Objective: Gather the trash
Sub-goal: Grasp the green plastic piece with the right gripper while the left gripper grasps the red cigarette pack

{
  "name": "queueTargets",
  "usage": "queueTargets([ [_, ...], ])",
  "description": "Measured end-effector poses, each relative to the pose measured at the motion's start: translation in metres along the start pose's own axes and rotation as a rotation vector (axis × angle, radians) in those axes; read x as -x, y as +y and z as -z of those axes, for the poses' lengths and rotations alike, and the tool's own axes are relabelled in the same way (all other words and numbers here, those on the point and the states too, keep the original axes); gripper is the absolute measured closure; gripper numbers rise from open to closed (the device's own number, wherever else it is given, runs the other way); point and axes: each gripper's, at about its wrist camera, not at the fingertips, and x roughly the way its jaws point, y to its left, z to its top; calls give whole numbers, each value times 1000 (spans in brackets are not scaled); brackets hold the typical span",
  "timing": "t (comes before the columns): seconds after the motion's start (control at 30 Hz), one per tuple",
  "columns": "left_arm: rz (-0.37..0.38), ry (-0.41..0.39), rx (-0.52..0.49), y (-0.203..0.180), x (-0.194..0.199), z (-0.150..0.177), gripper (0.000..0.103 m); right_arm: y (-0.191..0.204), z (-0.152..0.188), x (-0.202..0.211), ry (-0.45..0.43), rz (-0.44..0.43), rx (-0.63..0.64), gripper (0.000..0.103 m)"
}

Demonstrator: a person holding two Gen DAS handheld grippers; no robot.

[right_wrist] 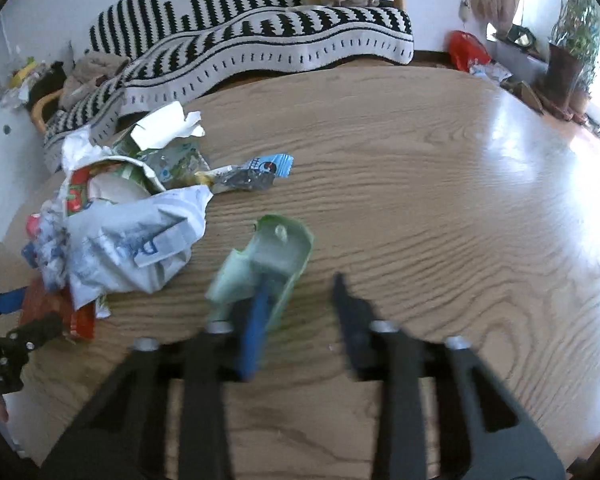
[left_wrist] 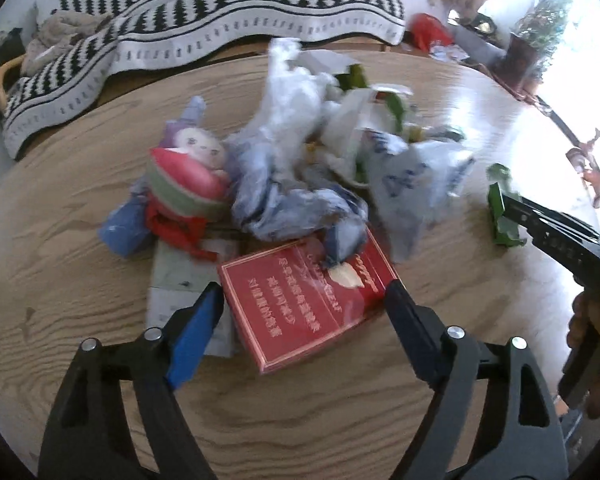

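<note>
A red box (left_wrist: pixel 308 308) lies flat on the wooden table (left_wrist: pixel 80 280) at the near edge of a trash pile. My left gripper (left_wrist: pixel 306 288) straddles it, with both pads against its sides. Crumpled white and printed plastic bags (left_wrist: pixel 300 128) are heaped behind it. A torn green carton piece (right_wrist: pixel 276 248) lies apart from the pile. My right gripper (right_wrist: pixel 300 280) is over it and blurred. Its blue finger (right_wrist: pixel 256 320) rests on the carton, and the other finger stands off to the right without touching it. From the left wrist view, the right gripper (left_wrist: pixel 508 204) has its tip at the green piece (left_wrist: pixel 500 220).
A small doll (left_wrist: pixel 196 148) and red and blue scraps lie at the pile's left. A blue snack wrapper (right_wrist: pixel 252 172) and a torn white carton (right_wrist: pixel 164 124) lie farther back. A sofa with a striped blanket (right_wrist: pixel 260 36) runs behind the table (right_wrist: pixel 420 200). A hand (left_wrist: pixel 592 320) holds the right gripper.
</note>
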Motion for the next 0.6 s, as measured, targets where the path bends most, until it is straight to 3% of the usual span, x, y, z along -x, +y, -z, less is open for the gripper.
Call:
queueTargets([
  [0.2, 72, 4, -40, -42, 10, 19, 22, -19, 11, 14, -6, -9, -15, 90],
  [0.3, 47, 8, -99, -63, 11, 27, 21, -29, 20, 25, -11, 1, -22, 91],
  [0.4, 7, 3, -143, -74, 14, 32, 6, -37, 29, 34, -10, 8, -22, 91],
  [0.53, -75, -9, -286, -83, 15, 27, 6, -45, 39, 42, -4, -5, -25, 91],
  [0.6, -48, 14, -355, -80, 9, 22, 6, -46, 42, 45, 1, -10, -22, 91],
])
